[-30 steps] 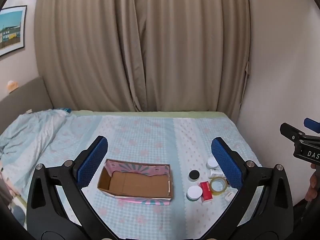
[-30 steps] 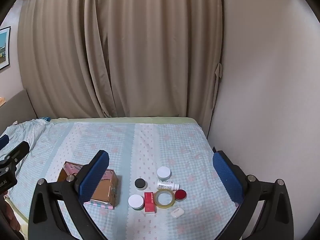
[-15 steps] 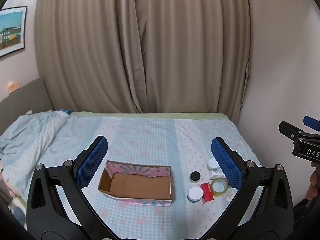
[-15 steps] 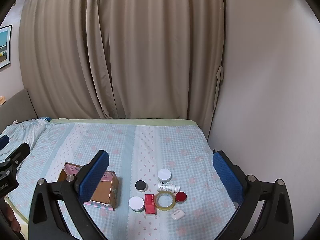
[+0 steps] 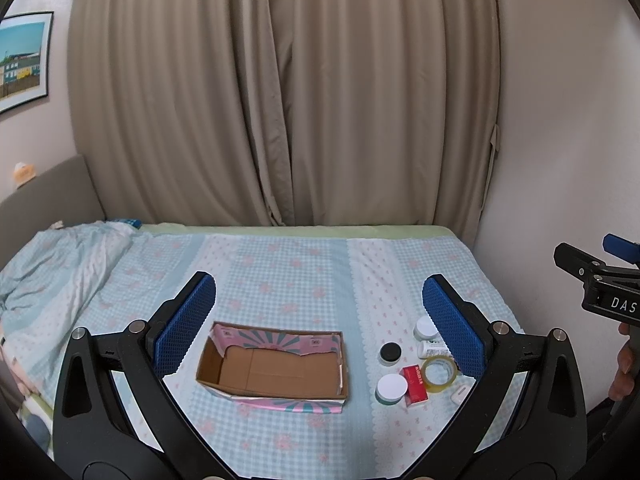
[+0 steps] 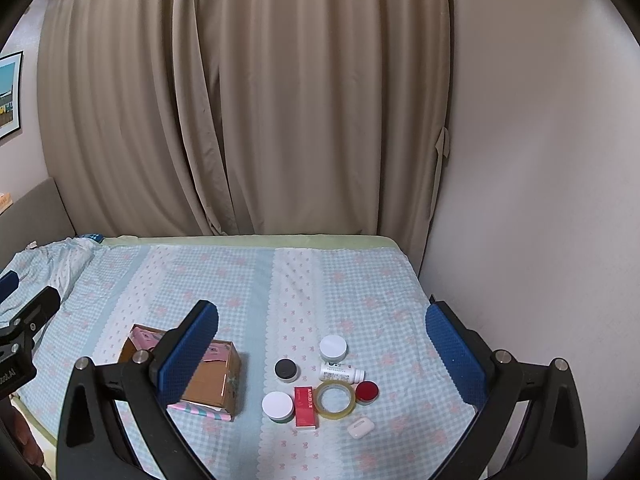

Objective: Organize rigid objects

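An open, empty cardboard box (image 5: 276,368) with pink patterned sides lies on the bed; it also shows in the right wrist view (image 6: 212,380). To its right lies a cluster: a white-lidded jar (image 6: 278,406), a black-lidded jar (image 6: 286,370), another white-lidded jar (image 6: 333,348), a white bottle on its side (image 6: 342,373), a red box (image 6: 305,406), a tape roll (image 6: 335,399), a red-lidded tin (image 6: 366,392) and a white earbud case (image 6: 360,427). My left gripper (image 5: 320,332) is open and empty above the box. My right gripper (image 6: 320,356) is open and empty above the cluster.
The bed (image 5: 288,272) has a light blue checked sheet. A rumpled duvet (image 5: 52,264) lies at the left. Beige curtains (image 5: 280,100) hang behind the bed. A wall (image 6: 540,200) borders the bed's right side.
Both views have shifted slightly, with the box and objects sitting a little lower in the frames. Both grippers stay open. No object has moved on the bed.
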A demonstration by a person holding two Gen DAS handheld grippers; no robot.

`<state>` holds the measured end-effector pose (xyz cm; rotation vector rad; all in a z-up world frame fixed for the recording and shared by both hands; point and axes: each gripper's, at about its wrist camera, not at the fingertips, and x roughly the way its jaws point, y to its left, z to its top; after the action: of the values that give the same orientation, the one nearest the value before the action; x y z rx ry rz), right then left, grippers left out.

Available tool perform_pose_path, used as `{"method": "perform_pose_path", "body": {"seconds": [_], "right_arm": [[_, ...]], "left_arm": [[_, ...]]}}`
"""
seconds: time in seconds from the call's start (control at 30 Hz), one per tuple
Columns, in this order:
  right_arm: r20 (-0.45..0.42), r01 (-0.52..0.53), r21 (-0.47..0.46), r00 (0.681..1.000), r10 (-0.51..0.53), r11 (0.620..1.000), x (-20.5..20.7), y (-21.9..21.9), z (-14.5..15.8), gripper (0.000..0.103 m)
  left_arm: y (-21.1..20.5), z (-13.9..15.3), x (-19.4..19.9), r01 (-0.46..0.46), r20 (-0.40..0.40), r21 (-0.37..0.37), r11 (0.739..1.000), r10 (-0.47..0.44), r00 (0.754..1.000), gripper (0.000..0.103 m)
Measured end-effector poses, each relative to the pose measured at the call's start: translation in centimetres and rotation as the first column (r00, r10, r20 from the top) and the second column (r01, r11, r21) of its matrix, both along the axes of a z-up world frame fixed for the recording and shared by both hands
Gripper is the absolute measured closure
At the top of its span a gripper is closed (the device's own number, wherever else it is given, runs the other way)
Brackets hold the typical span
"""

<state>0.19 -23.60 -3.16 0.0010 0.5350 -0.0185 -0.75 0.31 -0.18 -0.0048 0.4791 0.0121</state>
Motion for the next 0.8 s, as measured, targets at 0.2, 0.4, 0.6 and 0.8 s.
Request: {"method": "perform_pose_path", "body": {"seconds": [0.2, 0.4, 0.6, 0.8], "right_arm": [[-0.003, 0.0, 0.003, 1.0, 0.0, 1.0, -0.19, 0.31, -0.03, 0.0], [-0.003, 0.001, 0.003, 1.0, -0.001, 1.0, -0.09, 0.32, 0.14, 0.0], [0.0, 0.004, 0.002, 1.0, -0.004, 1.0, -0.15, 0.4, 0.2, 0.0], [0.0, 0.006, 0.011, 1.0, -0.006, 1.0, 0.0, 0.06, 0.04, 0.0]], "left_arm": [[0.2, -0.11, -0.22, 0.009, -0.002, -0.006, 1.0, -0.009, 1.0, 0.0], [0.4, -0.1, -0.36, 0.009, 0.003, -0.005, 1.0, -0.009, 1.0, 0.0], [0.45, -0.05, -0.21, 0.011, 0.002, -0.007, 1.0, -0.011, 1.0, 0.0], [0.38, -0.03, -0.19, 0.011, 0.002, -0.005, 1.0, -0.011, 1.0, 0.0]]}}
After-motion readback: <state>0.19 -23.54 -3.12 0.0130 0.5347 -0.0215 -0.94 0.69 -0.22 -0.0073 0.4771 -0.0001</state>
